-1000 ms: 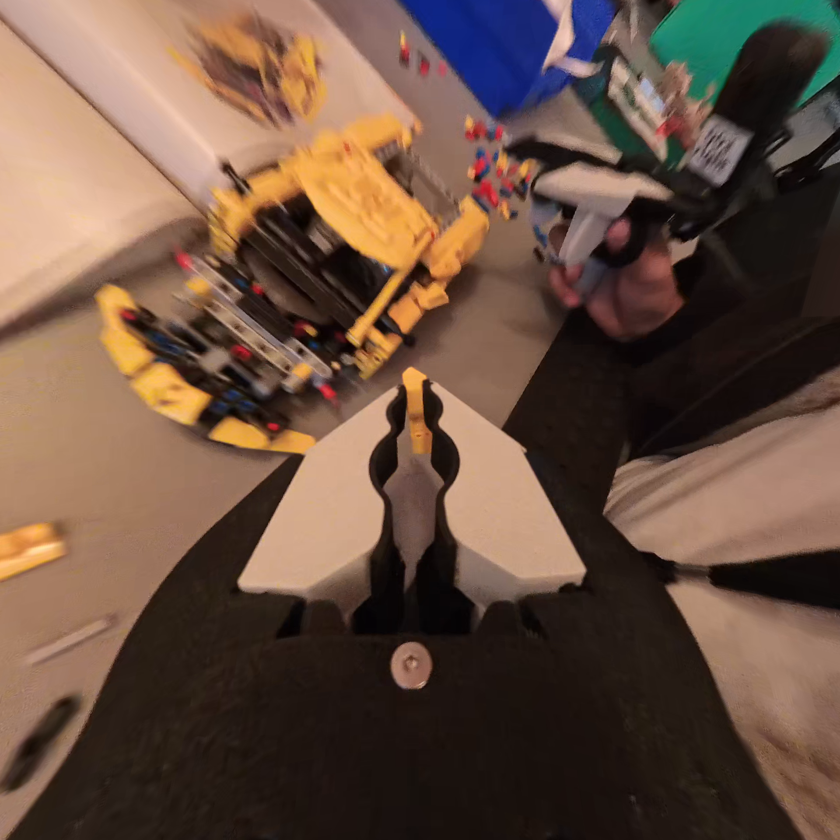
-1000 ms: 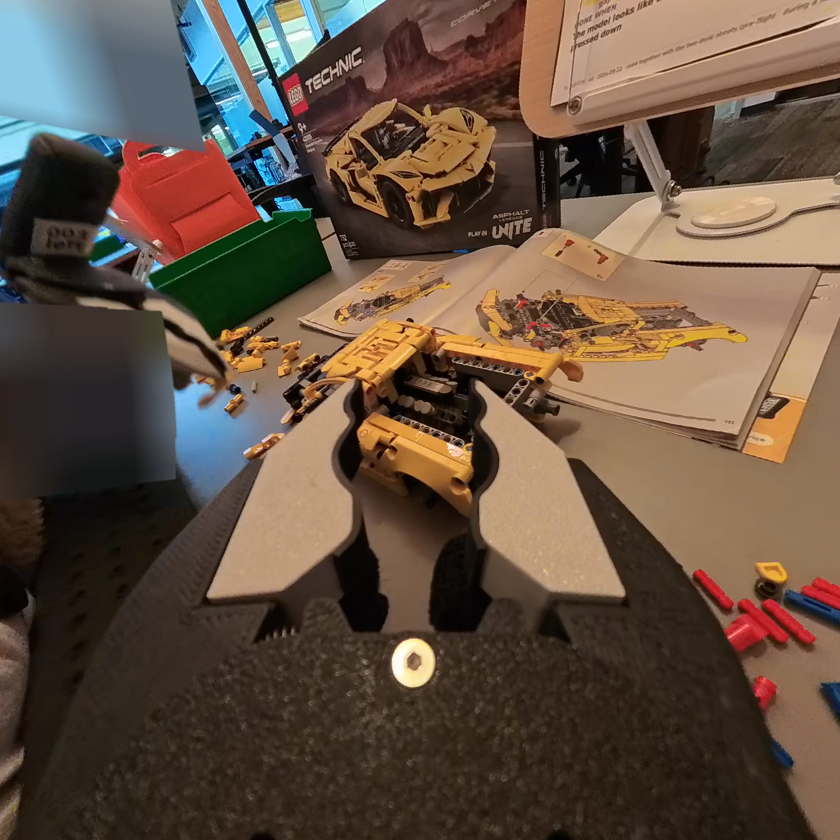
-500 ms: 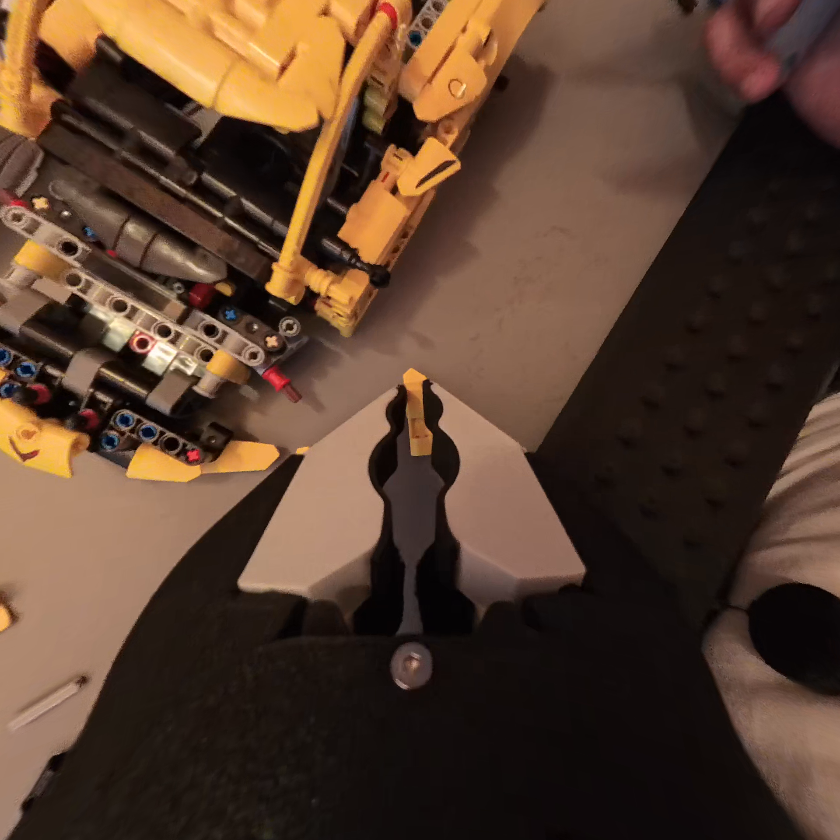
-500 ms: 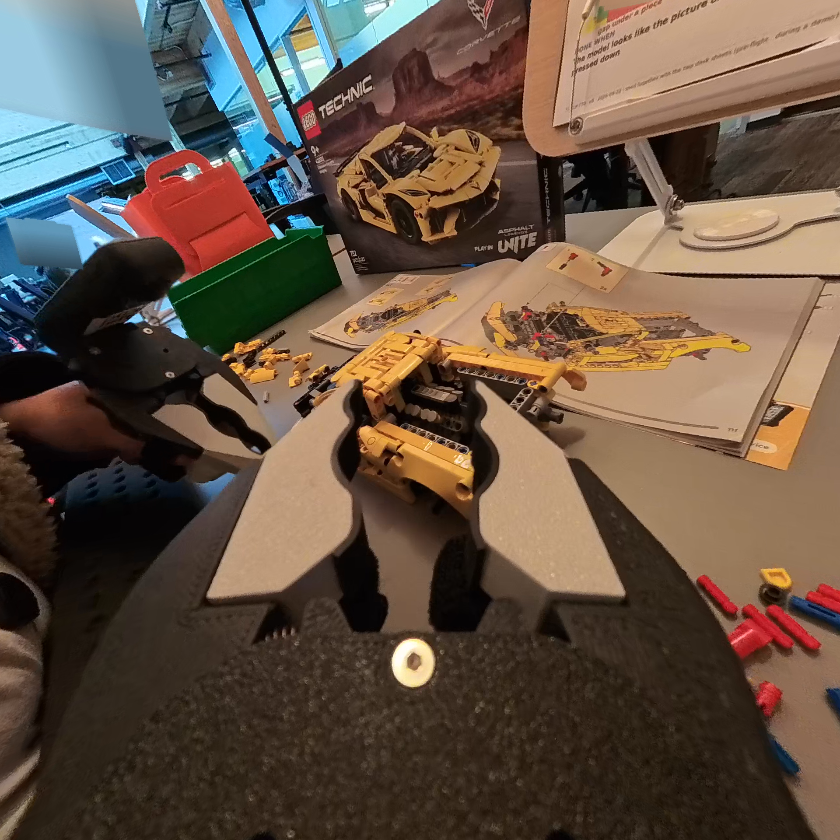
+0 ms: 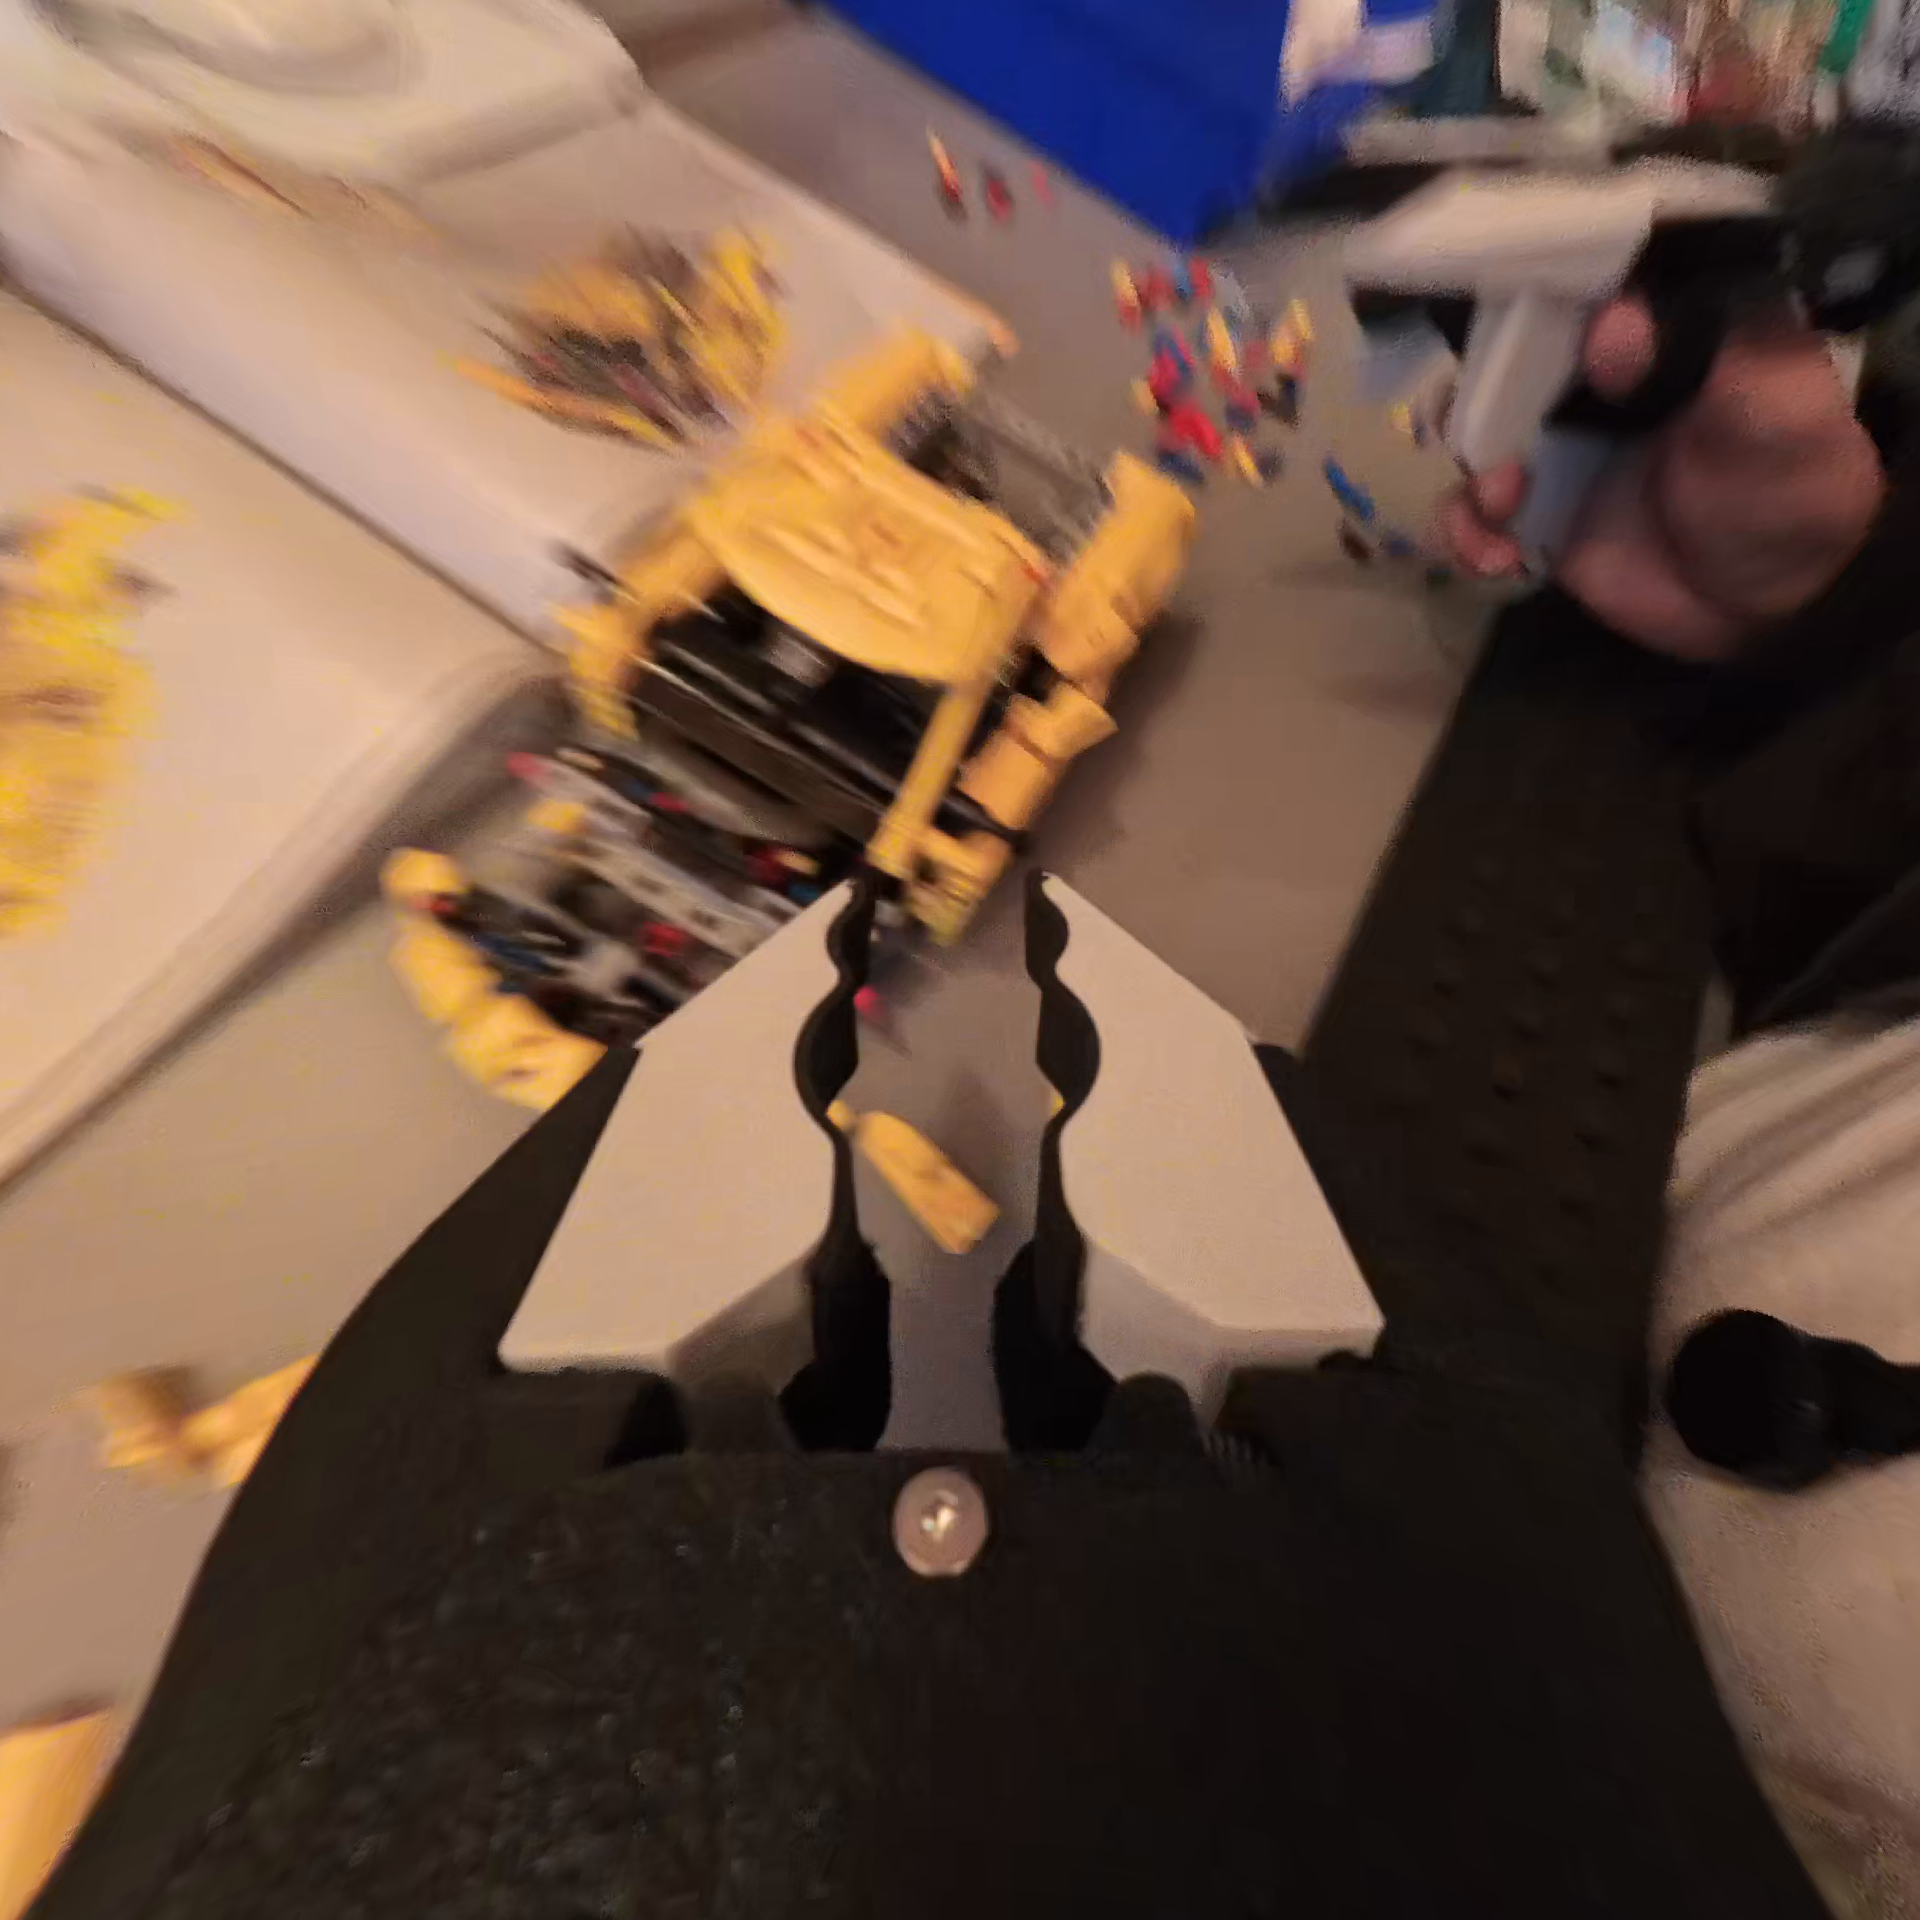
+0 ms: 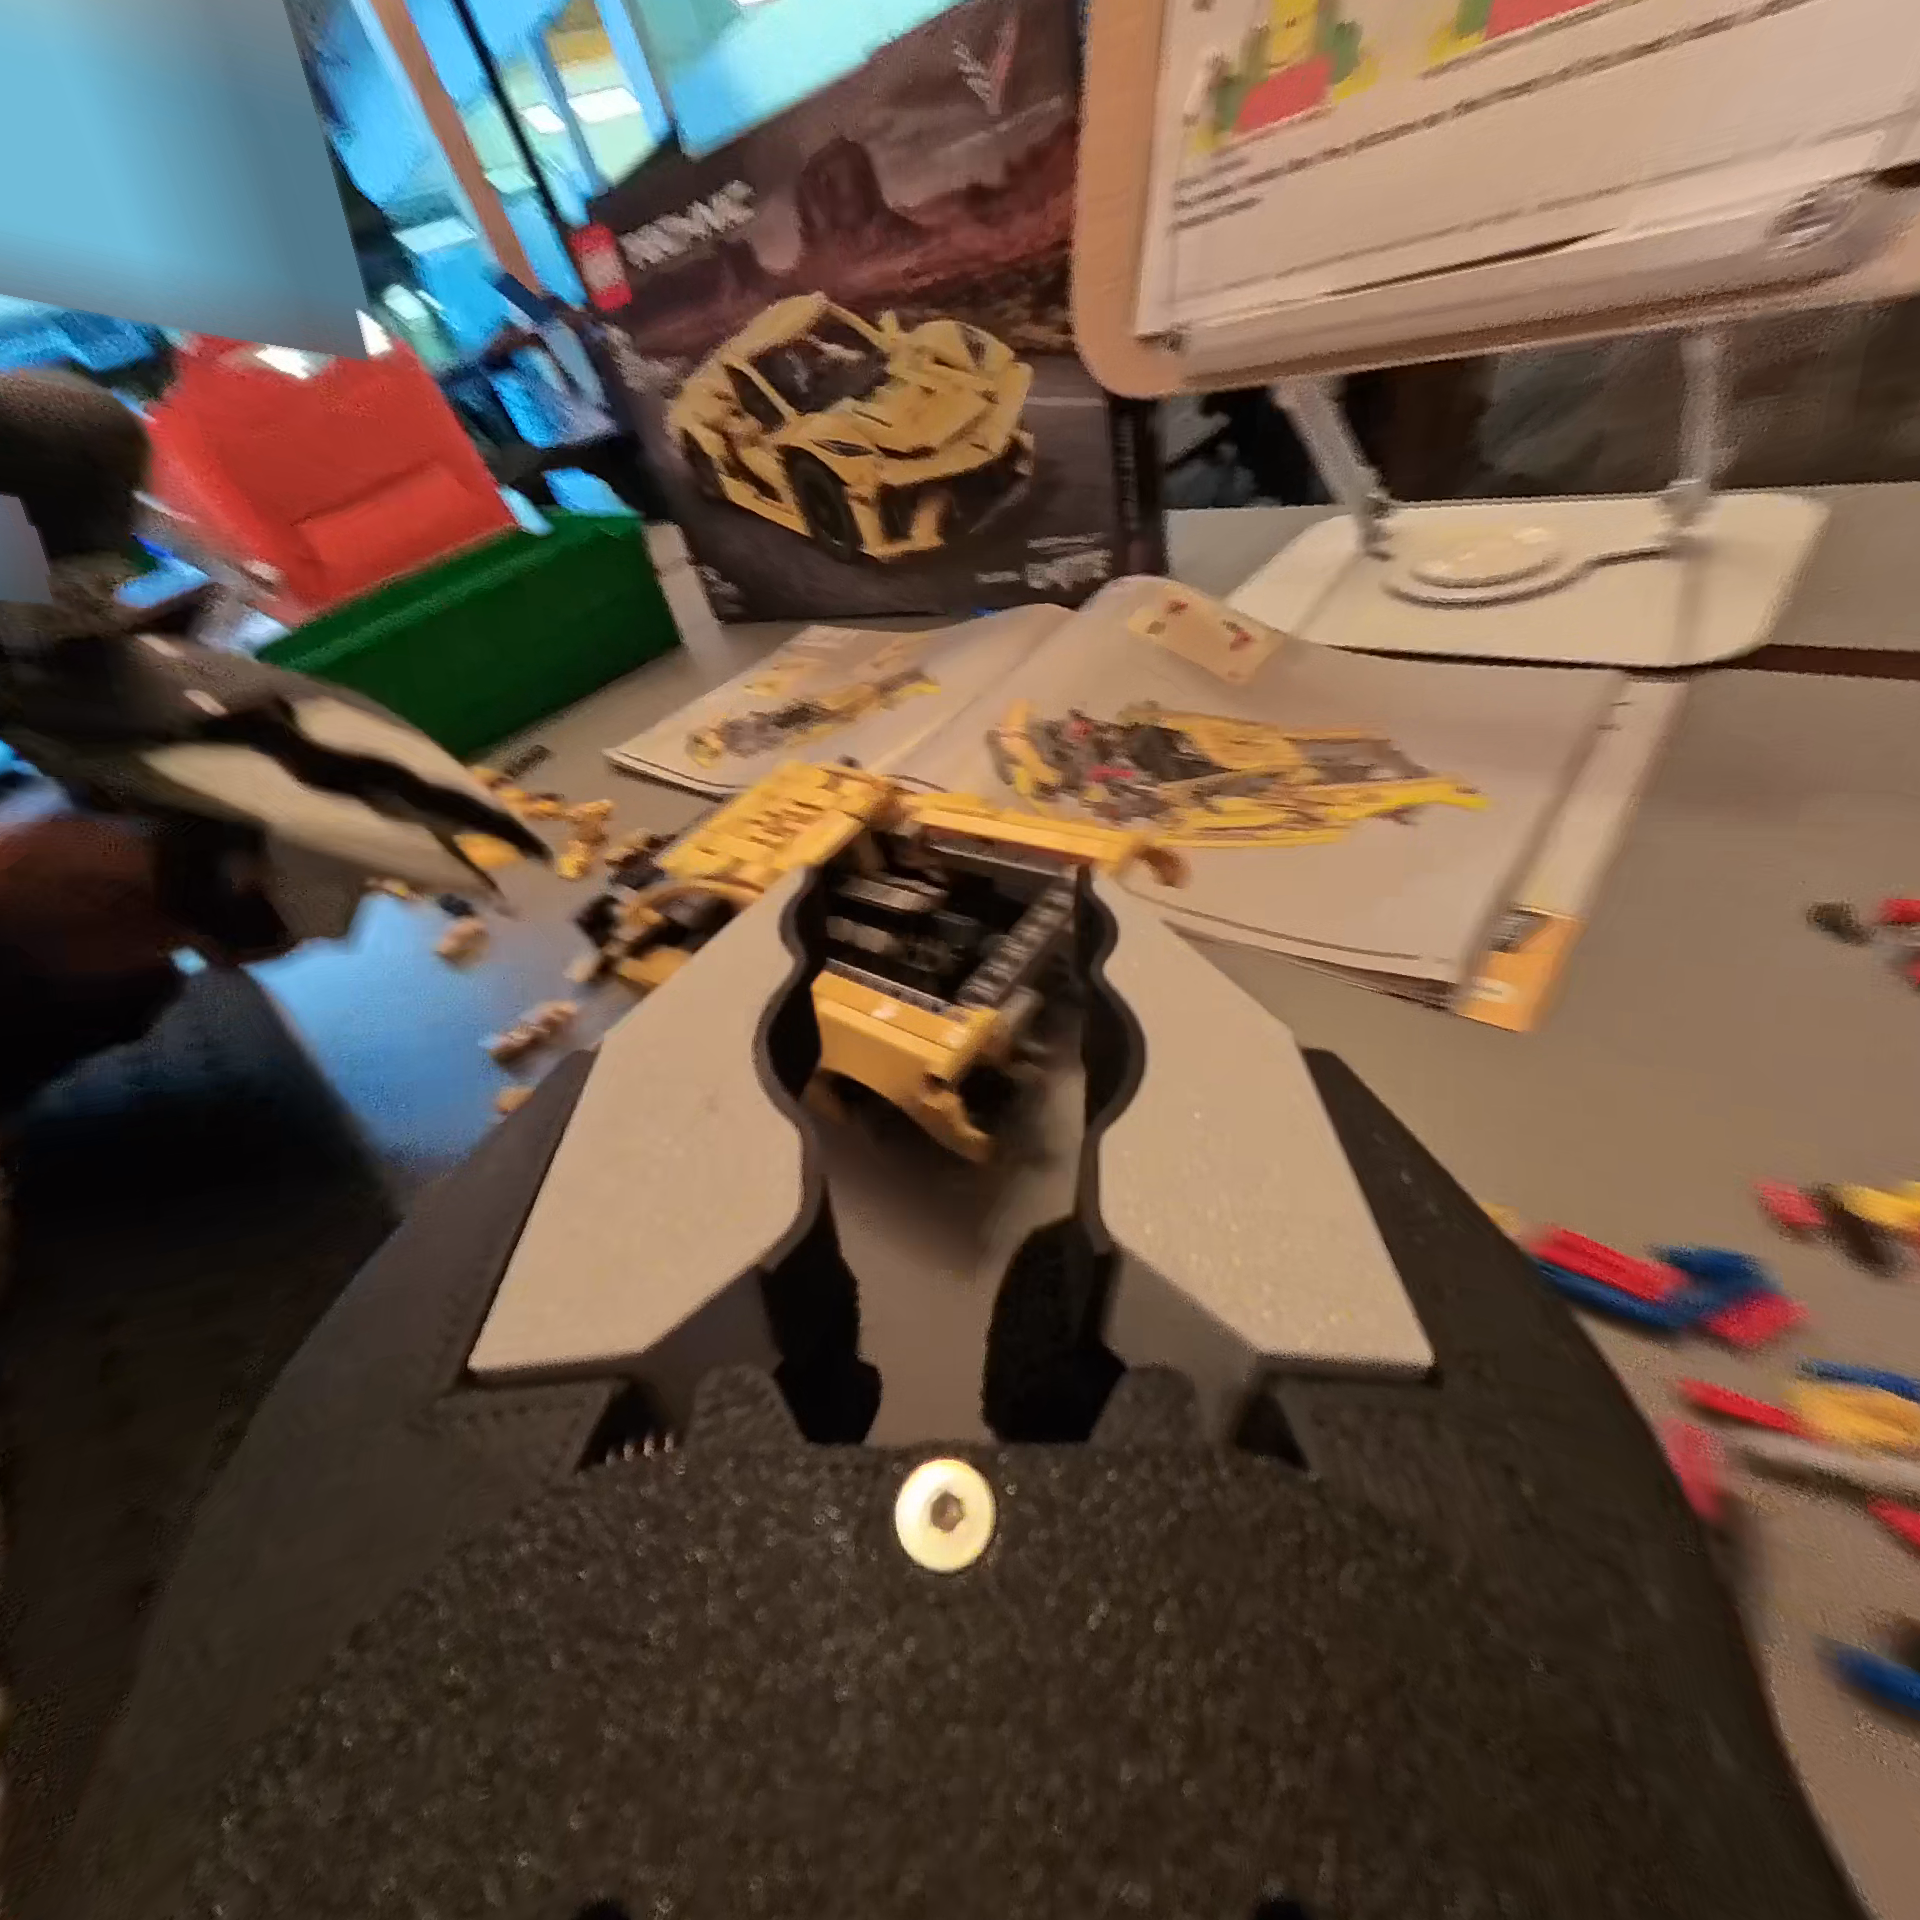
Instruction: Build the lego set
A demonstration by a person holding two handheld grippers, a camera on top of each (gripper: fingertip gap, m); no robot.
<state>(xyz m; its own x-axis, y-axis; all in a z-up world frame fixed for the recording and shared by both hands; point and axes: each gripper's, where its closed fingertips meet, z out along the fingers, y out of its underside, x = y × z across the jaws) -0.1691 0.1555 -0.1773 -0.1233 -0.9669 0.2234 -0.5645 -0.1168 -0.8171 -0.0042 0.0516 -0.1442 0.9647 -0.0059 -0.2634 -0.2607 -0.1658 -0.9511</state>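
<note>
The part-built yellow and black lego car (image 5: pixel 862 582) stands on the grey table beyond my left gripper (image 5: pixel 945 888). That gripper is open. A small yellow lego piece (image 5: pixel 914 1174) lies loose between its fingers; blur hides whether it rests on the table. My right gripper (image 6: pixel 940 883) is open, and the car's rear (image 6: pixel 904 1018) shows between and beyond its fingers. From the left wrist view the right gripper (image 5: pixel 1507 312) sits off to the car's right, held by a hand. The left gripper (image 6: pixel 343 790) shows at the left of the right wrist view, tips near the car.
An open instruction booklet (image 6: pixel 1247 831) lies behind the car, with the set's box (image 6: pixel 883 416), a green bin (image 6: pixel 499 623) and a paper stand (image 6: pixel 1507 582) farther back. Loose red and blue pins (image 6: pixel 1662 1278) lie right, yellow parts (image 5: pixel 197 1423) left. A black mat (image 5: pixel 1507 935) runs along the near edge. One gripper's finger ends stand about 20 cm off the other's.
My left gripper has opened and let go of the yellow piece it held at its tips, and has pulled back from the car. My right gripper stays open and has shifted slightly.
</note>
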